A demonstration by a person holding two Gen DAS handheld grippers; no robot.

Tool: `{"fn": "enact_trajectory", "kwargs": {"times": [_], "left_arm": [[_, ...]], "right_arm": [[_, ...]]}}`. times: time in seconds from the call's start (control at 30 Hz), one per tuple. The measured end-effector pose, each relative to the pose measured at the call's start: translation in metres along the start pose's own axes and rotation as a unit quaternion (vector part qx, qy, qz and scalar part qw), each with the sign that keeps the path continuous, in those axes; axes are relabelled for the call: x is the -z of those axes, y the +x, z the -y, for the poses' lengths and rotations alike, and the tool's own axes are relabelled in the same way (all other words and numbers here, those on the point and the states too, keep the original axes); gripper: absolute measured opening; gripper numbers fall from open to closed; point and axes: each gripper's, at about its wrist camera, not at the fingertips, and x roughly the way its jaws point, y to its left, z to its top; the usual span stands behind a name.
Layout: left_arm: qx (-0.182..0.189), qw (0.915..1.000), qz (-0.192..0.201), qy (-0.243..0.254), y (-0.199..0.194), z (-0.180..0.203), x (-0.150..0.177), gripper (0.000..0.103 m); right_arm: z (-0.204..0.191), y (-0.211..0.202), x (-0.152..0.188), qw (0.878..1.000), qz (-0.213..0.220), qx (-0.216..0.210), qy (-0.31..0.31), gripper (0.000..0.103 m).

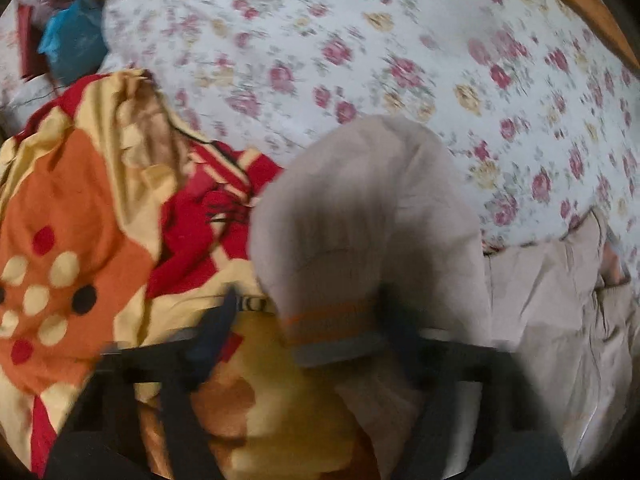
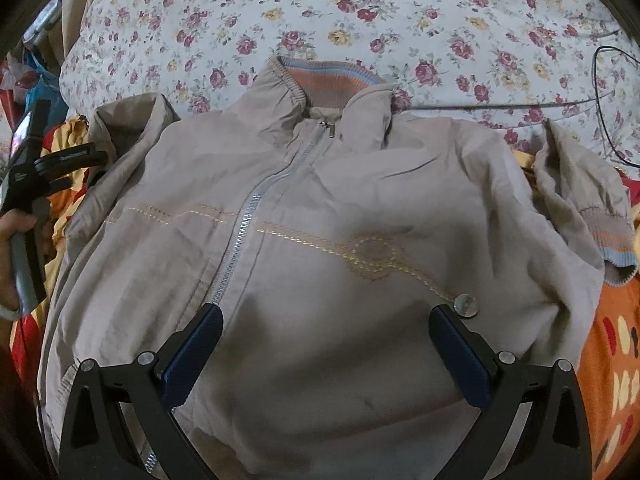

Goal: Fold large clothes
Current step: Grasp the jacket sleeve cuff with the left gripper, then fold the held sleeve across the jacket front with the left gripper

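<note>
A beige zip jacket (image 2: 320, 216) lies face up on the bed, collar away from me, zipper (image 2: 256, 200) closed. Its right sleeve (image 2: 580, 204) is bent with its striped cuff on the orange blanket. My right gripper (image 2: 326, 324) is open and empty, just above the jacket's lower front. In the blurred left wrist view my left gripper (image 1: 308, 320) is wide open. The jacket's left sleeve (image 1: 360, 208) with its striped cuff (image 1: 332, 332) lies between the fingers, against the right one (image 1: 400, 320). The left gripper also shows in the right wrist view (image 2: 60, 168) at the jacket's left shoulder.
A floral bedsheet (image 2: 360, 20) covers the bed beyond the jacket. A red, orange and yellow blanket (image 1: 80, 220) lies bunched to the left and under the jacket. A wooden bed frame (image 1: 580, 0) runs along the far right. A thin black cable (image 2: 600, 100) lies at right.
</note>
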Motion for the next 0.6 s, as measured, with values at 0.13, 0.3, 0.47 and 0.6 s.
{"fn": "enact_trajectory", "kwargs": {"times": [0.13,0.3,0.47,0.6], "left_arm": [[0.027,0.9995,-0.013,-0.006,-0.011,-0.006,-0.001,0.009],[0.073,0.9965,-0.033,0.023,-0.053,-0.009,0.005,0.008],[0.142,0.9861,-0.056,0.065,-0.121,0.002,0.017,0.008],[0.210,0.9709,-0.066,0.095,-0.168,0.036,0.025,0.008]], "right_arm": [[-0.002,0.000,0.001,1.000,-0.001,0.000,-0.004,0.103],[0.000,-0.011,-0.001,1.000,0.010,-0.014,0.007,0.103],[0.014,-0.036,-0.006,0.999,0.041,-0.018,0.031,0.103],[0.032,-0.051,-0.009,0.996,0.062,-0.024,0.063,0.103]]}}
